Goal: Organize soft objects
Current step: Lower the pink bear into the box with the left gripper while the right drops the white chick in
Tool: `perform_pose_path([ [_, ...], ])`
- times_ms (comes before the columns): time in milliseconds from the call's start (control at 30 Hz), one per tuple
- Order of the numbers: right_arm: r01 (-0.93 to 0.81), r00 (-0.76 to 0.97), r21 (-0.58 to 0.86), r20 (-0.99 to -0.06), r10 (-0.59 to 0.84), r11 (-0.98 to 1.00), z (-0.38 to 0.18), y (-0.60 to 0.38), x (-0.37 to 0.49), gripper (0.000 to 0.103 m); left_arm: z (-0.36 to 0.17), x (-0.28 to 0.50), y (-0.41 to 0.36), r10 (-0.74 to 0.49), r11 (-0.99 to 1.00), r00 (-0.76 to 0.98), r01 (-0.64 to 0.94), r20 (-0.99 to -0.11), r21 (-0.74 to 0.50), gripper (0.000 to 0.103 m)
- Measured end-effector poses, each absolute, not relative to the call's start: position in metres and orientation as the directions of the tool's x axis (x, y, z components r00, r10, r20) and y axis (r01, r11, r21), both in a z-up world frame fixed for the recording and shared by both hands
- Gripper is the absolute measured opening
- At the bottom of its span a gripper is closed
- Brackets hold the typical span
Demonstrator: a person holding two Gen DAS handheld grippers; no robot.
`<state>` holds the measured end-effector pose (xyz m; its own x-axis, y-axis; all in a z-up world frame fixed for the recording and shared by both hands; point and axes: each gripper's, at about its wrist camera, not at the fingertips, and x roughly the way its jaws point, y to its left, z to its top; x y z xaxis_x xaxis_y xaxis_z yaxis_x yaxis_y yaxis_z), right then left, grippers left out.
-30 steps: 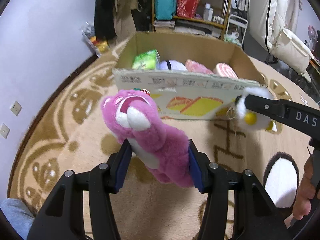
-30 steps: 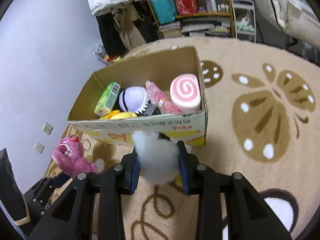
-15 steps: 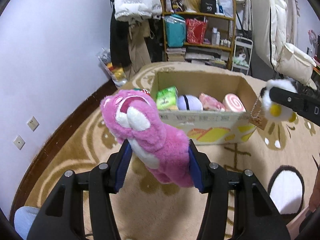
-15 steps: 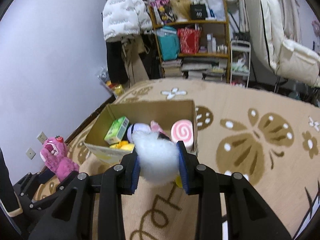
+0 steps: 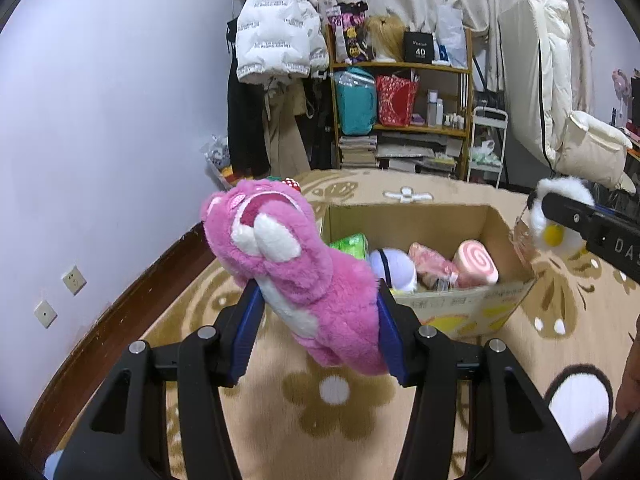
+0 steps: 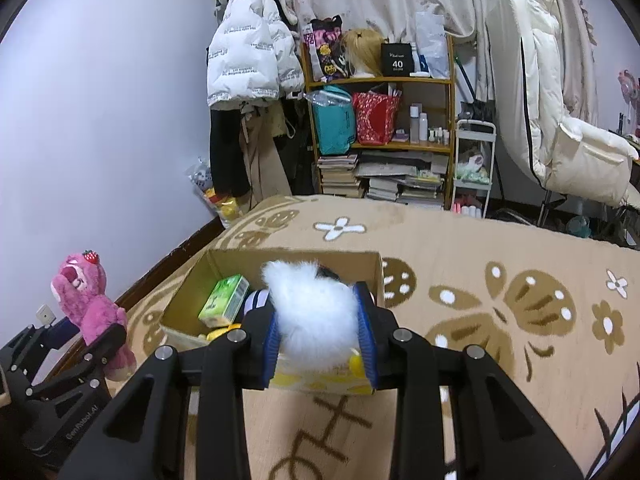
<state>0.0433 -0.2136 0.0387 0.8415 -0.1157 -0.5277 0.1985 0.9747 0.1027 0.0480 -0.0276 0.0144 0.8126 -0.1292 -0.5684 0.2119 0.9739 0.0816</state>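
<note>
My left gripper (image 5: 318, 320) is shut on a pink plush bear (image 5: 296, 272) with a strawberry on its head and holds it in the air, left of and before the cardboard box (image 5: 468, 308). The bear also shows in the right wrist view (image 6: 90, 304). My right gripper (image 6: 318, 332) is shut on a white fluffy plush toy (image 6: 312, 312) with yellow feet, held above the box's near side (image 6: 320, 384). That toy shows at the right in the left wrist view (image 5: 556, 216). The box holds a green pack (image 6: 224, 300), a pink swirl roll (image 5: 476, 262), a white-purple ball (image 5: 392, 270) and other soft items.
The box stands on a beige patterned carpet (image 6: 500, 264). A wooden shelf (image 6: 384, 128) with bags and books, hanging coats (image 6: 248, 60) and a small white cart (image 6: 474, 168) stand at the back. A white padded chair (image 6: 560, 128) is at the right. The wall (image 5: 100, 140) is on the left.
Both grippers have risen with their toys, so the box looks farther and lower and more of the room shows. Both grips are unchanged.
</note>
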Motion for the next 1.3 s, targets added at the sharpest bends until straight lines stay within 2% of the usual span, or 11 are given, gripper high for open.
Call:
perform_pose_path([
  [267, 0.194, 0.850, 0.083, -0.512, -0.125, 0.978, 0.042, -0.214, 0.063, 0.035, 0.030, 0.069, -0.038, -0.152, 0.972, 0.848, 0.221, -0.507, 0.078, 0.052],
  [533, 0.189, 0.854, 0.071, -0.504, -0.128, 0.979, 0.042, -0.215, 0.084, 0.035, 0.032, 0.090, -0.049, -0.168, 0.967, 0.853, 0.239, -0.494, 0.083, 0.052],
  [900, 0.161, 0.849, 0.122, -0.523, -0.074, 0.979, 0.026, -0.230, 0.104, 0.035, 0.018, 0.116, -0.076, -0.178, 0.947, 0.835, 0.288, -0.521, 0.139, 0.053],
  [1067, 0.140, 0.859, 0.171, -0.511, -0.034, 0.975, 0.015, -0.241, 0.109, 0.035, 0.012, 0.130, -0.082, -0.211, 0.939, 0.813, 0.323, -0.543, 0.118, 0.053],
  [1200, 0.112, 0.859, 0.269, -0.510, 0.043, 0.957, 0.002, -0.251, 0.116, 0.036, 0.004, 0.135, -0.084, -0.223, 0.933, 0.802, 0.340, -0.555, 0.117, 0.053],
  [1300, 0.121, 0.849, 0.274, -0.526, 0.043, 0.954, -0.006, -0.253, 0.119, 0.036, -0.001, 0.138, -0.084, -0.252, 0.931, 0.779, 0.358, -0.574, 0.077, 0.054],
])
